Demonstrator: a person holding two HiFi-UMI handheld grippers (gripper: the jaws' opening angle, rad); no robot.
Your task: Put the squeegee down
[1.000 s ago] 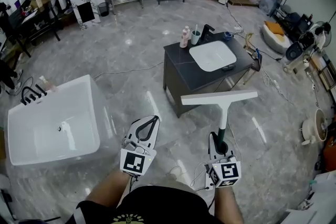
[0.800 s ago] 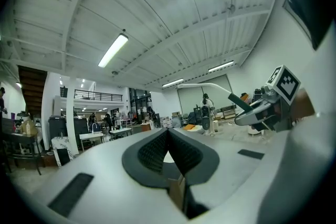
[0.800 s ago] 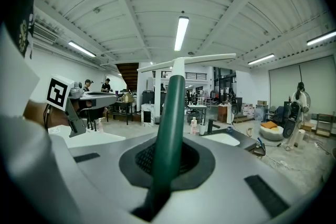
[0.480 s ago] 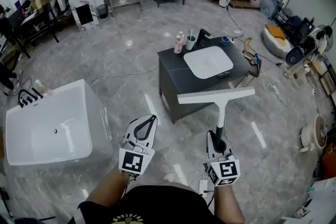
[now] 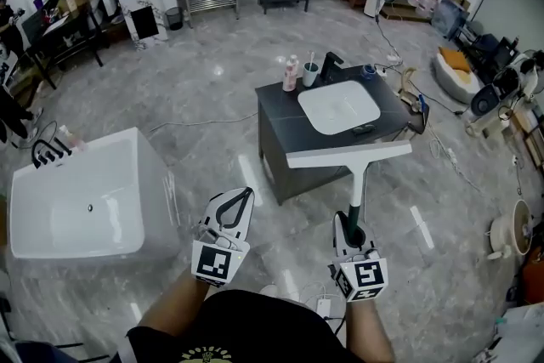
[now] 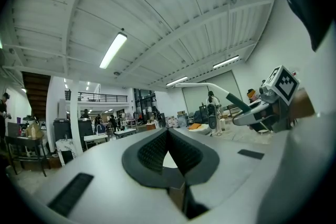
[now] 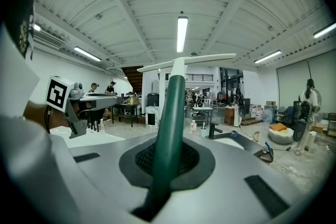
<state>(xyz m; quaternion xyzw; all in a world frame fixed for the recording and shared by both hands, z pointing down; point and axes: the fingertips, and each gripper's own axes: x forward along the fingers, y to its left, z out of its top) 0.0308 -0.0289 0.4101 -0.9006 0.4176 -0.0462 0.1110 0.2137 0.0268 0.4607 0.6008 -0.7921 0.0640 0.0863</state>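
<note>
Since the job is only to set it down, we have the right claw (image 5: 348, 224) clamped on the dark green handle of the long white-bladed squeegee (image 5: 355, 159), and nothing else is going on. The grip is low on the handle, near its end, so the blade rides out front, clear of our body. The left claw (image 5: 245, 195) is empty with its tips pressed together, held beside the right one, probably just parked. The squeegee is in the air, not resting on anything. In the head view its blade overlaps the near edge of the dark grey counter (image 5: 276, 123) with the white basin (image 5: 338, 108), so that top looks like the likely drop spot, though we can't tell how near it really is. The handle's long axis runs straight away from us along the claw. The blade sits crosswise at the far end, roughly level, ends pointing left and right. A white bathtub (image 5: 76, 204) stands well apart on the left.
</note>
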